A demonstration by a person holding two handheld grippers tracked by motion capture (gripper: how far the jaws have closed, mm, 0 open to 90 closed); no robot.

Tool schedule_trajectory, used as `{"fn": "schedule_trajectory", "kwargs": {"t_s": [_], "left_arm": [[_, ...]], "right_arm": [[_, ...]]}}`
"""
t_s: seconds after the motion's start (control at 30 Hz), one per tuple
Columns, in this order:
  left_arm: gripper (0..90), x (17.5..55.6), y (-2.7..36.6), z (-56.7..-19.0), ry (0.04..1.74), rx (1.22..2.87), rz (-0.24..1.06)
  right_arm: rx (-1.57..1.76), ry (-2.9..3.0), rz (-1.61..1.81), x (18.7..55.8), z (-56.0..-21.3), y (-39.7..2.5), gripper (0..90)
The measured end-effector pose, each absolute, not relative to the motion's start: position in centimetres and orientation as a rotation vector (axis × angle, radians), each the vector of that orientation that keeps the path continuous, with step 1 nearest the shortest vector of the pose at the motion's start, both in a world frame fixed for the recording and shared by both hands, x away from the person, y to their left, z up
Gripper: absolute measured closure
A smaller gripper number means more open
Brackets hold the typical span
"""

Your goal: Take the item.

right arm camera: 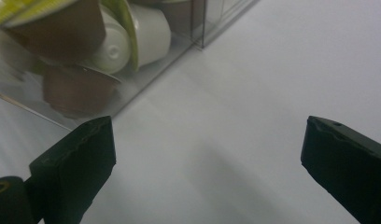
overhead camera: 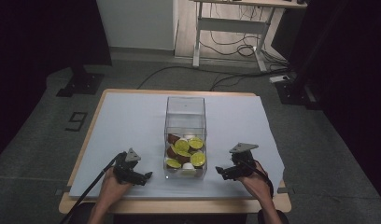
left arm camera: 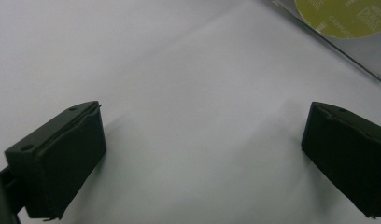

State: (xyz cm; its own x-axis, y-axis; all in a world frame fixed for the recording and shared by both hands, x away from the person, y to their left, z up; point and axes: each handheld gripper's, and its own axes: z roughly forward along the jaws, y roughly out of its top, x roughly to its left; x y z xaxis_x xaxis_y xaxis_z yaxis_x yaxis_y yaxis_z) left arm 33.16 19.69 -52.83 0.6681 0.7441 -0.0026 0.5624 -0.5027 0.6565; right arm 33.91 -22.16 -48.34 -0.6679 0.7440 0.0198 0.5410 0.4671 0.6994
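The landmark here is the clear box (overhead camera: 186, 135), a tall transparent container standing near the middle of the pale sheet (overhead camera: 128, 121) that covers the table.

Left of the clear box, low over the sheet and near its front edge, the left gripper (overhead camera: 146, 176) points toward the box's front left corner. Its jaws stand wide apart with nothing between them; in the left gripper view, bare sheet lies between the two black jaws, and a corner of the box with a green lid behind its wall shows up and to the right.

Inside the clear box lies a heap of coffee capsules (overhead camera: 185, 154): brown and white cups with lime-green foil lids, piled in the front half of the box, well below its rim. The back half looks bare. No capsule lies on the sheet outside the box.

Right of the clear box, about level with its front wall, the right gripper (overhead camera: 220, 171) points at it, jaws likewise spread wide and holding nothing. In the right gripper view, the box wall is close ahead, with brown and white capsules pressed against it.

As a judgement: the capsules all appear gathered in the box, so any collecting looks finished, and whatever follows with the box or its contents has not yet begun, since neither gripper touches it.
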Motion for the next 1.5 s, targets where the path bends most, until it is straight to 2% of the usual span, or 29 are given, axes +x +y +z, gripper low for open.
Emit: {"fn": "schedule_trajectory", "kwargs": {"t_s": [0.97,1.5], "left_arm": [[0.0,33.2,19.7,-52.8,1.004,2.248,0.373],[0.0,33.2,19.7,-52.8,1.004,2.248,0.374]], "right_arm": [[1.106,2.419,1.116,33.7,-43.4,-19.9,7.5],[0.943,2.513,1.114,34.0,-42.1,-15.8,9.2]]}}
